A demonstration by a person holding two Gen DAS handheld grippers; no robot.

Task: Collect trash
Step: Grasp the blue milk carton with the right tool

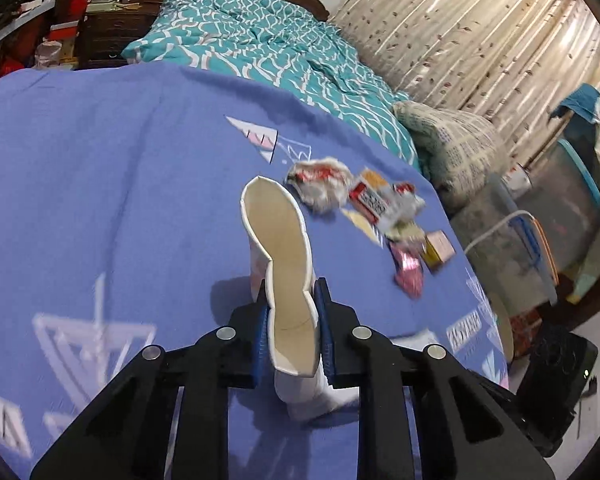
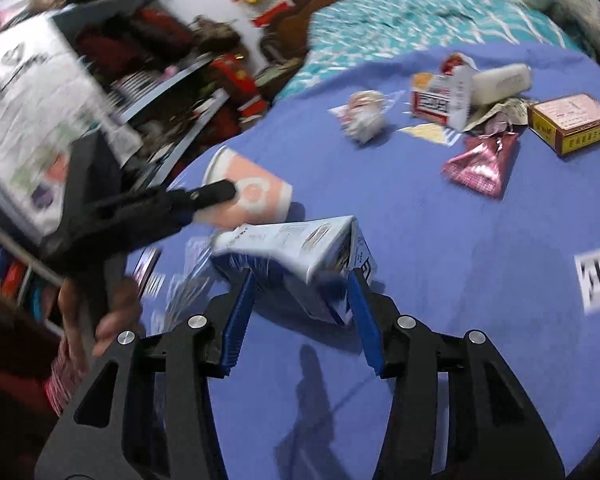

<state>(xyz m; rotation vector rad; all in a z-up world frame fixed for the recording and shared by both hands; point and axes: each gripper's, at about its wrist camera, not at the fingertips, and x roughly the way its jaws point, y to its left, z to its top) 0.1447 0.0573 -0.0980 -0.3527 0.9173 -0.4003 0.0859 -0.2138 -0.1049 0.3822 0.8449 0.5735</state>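
Two grippers work over a blue bedsheet (image 1: 112, 184) strewn with trash. The left gripper (image 1: 292, 300) has its jaws drawn close together, pads pressed on the sides of a paper cup (image 1: 280, 240), squashing its rim into an oval; the cup lies on its side on the sheet, mouth toward the camera. In the right wrist view the same cup (image 2: 256, 200) shows a peach print, and the left gripper (image 2: 220, 192) reaches it from the left, with a hand (image 2: 100, 312) on its handle. The right gripper (image 2: 300, 284) stands about half open, its blue pads clamped on a white carton (image 2: 300, 248) held just above the sheet, near the cup. Beyond the cup lie a crumpled paper ball (image 2: 364, 116), a red and white box (image 2: 440, 100), a pink foil wrapper (image 2: 480, 164) and a yellow-edged box (image 2: 572, 122), all apart from both grippers.
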